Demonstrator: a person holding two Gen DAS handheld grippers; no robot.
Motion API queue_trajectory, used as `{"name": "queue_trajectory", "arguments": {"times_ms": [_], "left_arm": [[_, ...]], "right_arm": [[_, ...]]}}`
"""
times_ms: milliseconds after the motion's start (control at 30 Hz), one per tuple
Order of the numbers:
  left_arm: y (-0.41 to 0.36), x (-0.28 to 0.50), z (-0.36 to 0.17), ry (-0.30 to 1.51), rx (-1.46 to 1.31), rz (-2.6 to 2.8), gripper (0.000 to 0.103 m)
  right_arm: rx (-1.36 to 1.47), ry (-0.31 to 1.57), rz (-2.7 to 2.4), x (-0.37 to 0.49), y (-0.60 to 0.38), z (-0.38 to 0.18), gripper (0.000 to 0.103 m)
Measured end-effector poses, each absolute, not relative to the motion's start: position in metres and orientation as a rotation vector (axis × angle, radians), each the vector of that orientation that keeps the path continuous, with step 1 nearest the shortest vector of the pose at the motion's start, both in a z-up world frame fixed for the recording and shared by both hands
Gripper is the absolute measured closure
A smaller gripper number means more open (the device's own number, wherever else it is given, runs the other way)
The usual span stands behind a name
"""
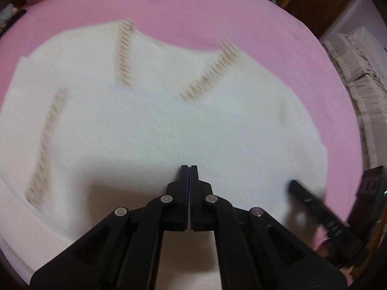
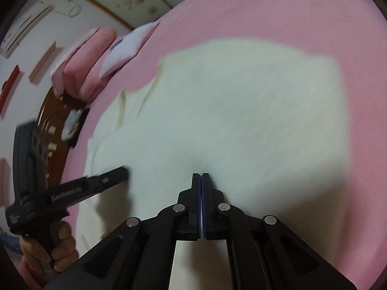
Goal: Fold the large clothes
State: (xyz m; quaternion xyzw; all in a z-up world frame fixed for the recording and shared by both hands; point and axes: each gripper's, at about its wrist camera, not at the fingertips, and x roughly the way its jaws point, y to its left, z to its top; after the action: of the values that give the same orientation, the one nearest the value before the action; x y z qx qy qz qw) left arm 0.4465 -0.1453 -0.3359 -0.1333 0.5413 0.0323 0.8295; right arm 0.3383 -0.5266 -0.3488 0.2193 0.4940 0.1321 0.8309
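The white sweater [image 1: 154, 120] lies spread on the pink bed [image 1: 193, 12], neck away from both claws, its long axis running straight ahead of them. Left gripper [image 1: 189, 168] and right gripper [image 2: 200, 175] are both fully closed at its near hem. Through the blur, cloth may be pinched between the pads, but I cannot tell.
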Motion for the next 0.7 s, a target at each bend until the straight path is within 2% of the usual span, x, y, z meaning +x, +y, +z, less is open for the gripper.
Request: {"name": "queue_trajectory", "arguments": {"times_ms": [200, 333, 433, 533, 600, 700], "left_arm": [[-0.101, 0.472, -0.34, 1.092, -0.117, 0.251, 0.103], [-0.052, 0.474, -0.343, 1.065, -0.132, 0.324, 0.103], [-0.047, 0.488, -0.353, 1.07, -0.118, 0.275, 0.103], [-0.05, 0.489, -0.344, 1.078, -0.081, 0.259, 0.103], [-0.05, 0.483, -0.331, 1.052, -0.18, 0.15, 0.103], [-0.059, 0.48, -0.328, 1.052, -0.159, 0.118, 0.103]], "right_arm": [[0.363, 0.993, 0.108, 0.373, -0.611, -0.331, 0.103], [0.366, 0.998, 0.095, 0.378, -0.635, -0.336, 0.103], [0.365, 0.988, 0.059, 0.373, -0.654, -0.337, 0.103], [0.357, 0.971, -0.021, 0.354, -0.635, -0.328, 0.103], [0.36, 0.946, 0.038, 0.348, -0.605, -0.314, 0.103], [0.239, 1.007, 0.111, 0.347, -0.571, -0.314, 0.103]]}}
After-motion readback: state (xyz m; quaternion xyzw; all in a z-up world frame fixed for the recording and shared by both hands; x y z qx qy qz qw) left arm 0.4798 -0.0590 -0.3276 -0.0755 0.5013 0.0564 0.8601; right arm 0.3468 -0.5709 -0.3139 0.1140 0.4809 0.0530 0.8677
